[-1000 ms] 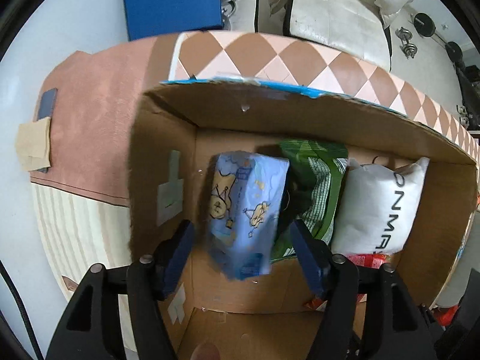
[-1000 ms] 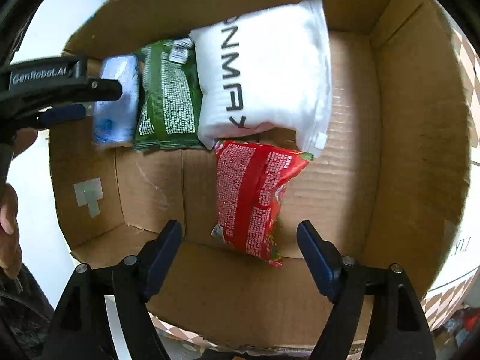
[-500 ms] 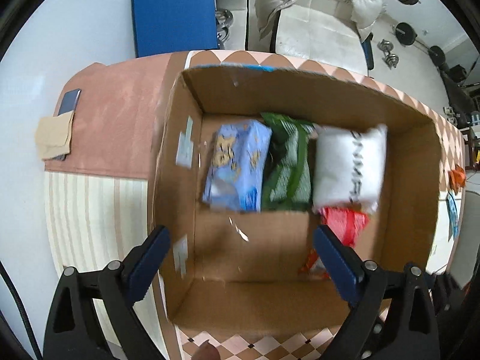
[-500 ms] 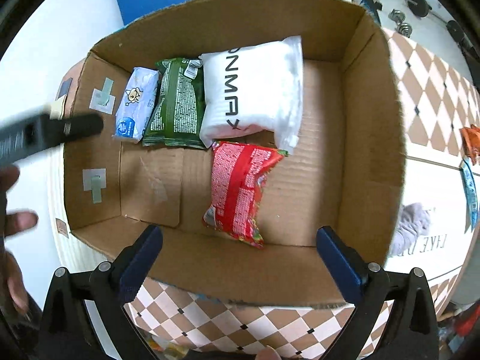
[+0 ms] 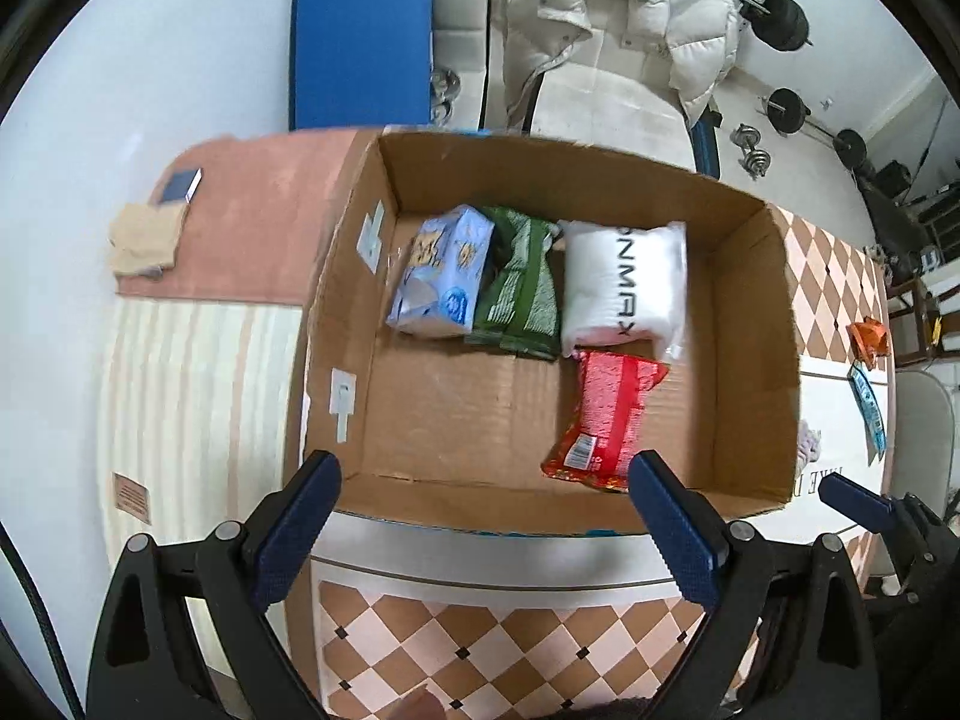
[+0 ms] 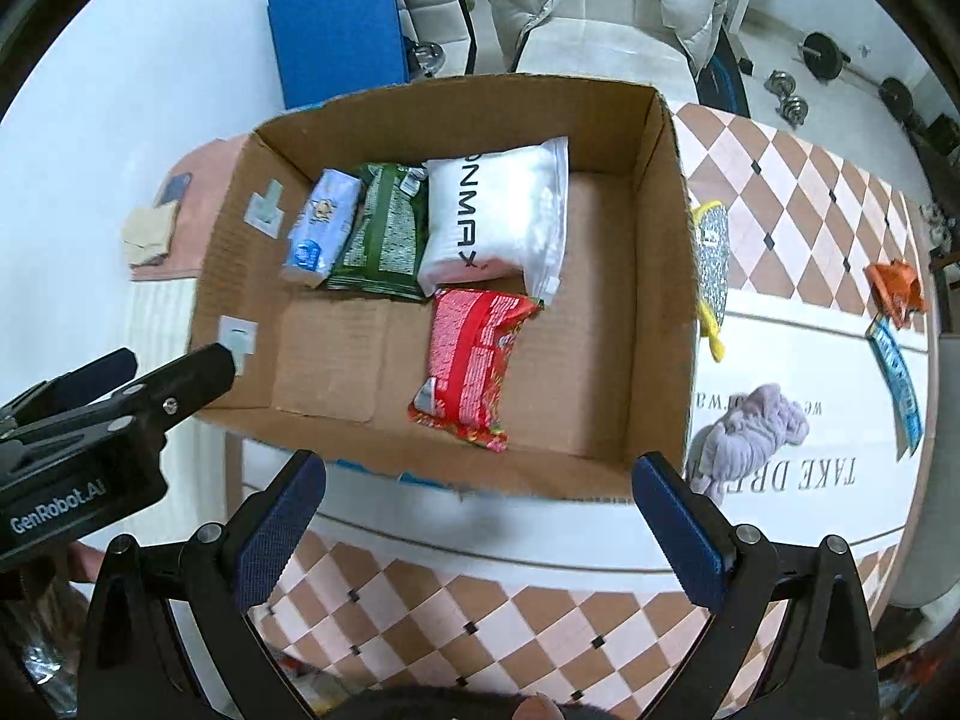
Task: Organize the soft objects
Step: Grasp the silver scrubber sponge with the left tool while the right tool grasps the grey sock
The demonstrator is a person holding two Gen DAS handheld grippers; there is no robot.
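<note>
Well, bare floor along box (image 5: pixel 756 420) front.

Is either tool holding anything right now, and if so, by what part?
Nothing is held. The left tool and right tool are both open and empty, outside the cardboard box.

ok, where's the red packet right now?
In both wrist views the red packet lies flat on the box floor, just in front of the white pack, alone in the near row.
</note>
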